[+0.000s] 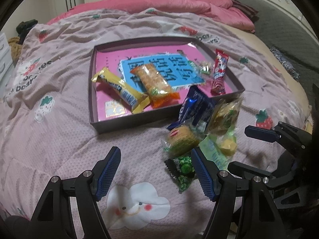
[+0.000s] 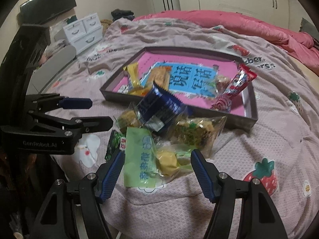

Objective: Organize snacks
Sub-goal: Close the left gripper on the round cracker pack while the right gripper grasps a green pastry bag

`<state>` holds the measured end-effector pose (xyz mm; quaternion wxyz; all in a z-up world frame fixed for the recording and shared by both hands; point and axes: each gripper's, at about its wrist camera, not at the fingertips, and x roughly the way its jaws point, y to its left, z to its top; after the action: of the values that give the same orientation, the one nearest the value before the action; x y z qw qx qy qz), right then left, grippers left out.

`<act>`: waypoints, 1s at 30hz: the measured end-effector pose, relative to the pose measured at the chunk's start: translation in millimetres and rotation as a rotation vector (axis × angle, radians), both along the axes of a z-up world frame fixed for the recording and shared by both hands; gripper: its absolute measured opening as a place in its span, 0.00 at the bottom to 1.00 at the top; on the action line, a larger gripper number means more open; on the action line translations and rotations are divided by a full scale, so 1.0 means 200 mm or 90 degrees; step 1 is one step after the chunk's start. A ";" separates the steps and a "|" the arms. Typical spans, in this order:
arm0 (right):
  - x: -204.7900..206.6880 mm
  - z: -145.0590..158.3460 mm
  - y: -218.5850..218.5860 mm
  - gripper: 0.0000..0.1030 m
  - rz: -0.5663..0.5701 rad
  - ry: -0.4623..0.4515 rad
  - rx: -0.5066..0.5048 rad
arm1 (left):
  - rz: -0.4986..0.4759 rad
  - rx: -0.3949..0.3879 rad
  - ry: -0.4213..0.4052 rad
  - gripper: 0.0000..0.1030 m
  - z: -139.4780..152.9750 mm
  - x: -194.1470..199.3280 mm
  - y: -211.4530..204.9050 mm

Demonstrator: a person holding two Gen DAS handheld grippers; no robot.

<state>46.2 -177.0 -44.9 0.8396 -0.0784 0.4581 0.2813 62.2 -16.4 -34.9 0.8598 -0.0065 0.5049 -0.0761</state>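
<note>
I am part-way through sorting: several snacks already lie in the shallow tray [image 1: 95,117] at mid-frame, among them a yellow bar [image 1: 121,91], an orange pack [image 1: 155,83] and a red bar [image 1: 219,71]. The rest sit in a loose pile on the bed [image 1: 59,139], just below the tray's lower right corner: a dark blue pack [image 2: 159,107] on top, a clear pack of cakes [image 2: 197,133], a pale green packet [image 2: 139,157] and a small green bag [image 1: 183,171].

My right tongs [image 2: 156,169] tilt steeply down, jaws apart and gripping nothing, with the pale green packet lying between them at the lower middle of the right wrist view. I judge this the next pick: lower onto it, close, and carry it up into the tray.

My left tongs [image 1: 156,167] also slant down, released and empty, above bare quilt at the lower middle of their view, the small green bag beside the right-hand finger.
</note>
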 end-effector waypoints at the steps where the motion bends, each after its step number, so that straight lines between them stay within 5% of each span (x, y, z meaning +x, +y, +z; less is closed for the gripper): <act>1: 0.00 -0.01 0.01 0.67 0.005 0.003 -0.005 | -0.001 -0.002 0.003 0.72 -0.01 0.00 0.00; 13: 0.02 -0.10 0.08 0.70 0.025 0.016 -0.051 | -0.015 0.000 0.017 0.72 -0.08 0.05 -0.03; 25: 0.09 -0.12 -0.03 0.73 -0.037 0.036 -0.036 | -0.029 -0.011 0.022 0.72 -0.12 0.10 -0.08; 30: 0.14 -0.16 -0.08 0.57 -0.068 0.067 -0.028 | -0.039 -0.020 0.023 0.72 -0.12 0.11 -0.10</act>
<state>75.0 -192.2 -76.8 0.8261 -0.0575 0.5114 0.2298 84.1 -36.8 -59.6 0.8477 -0.0059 0.5189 -0.1101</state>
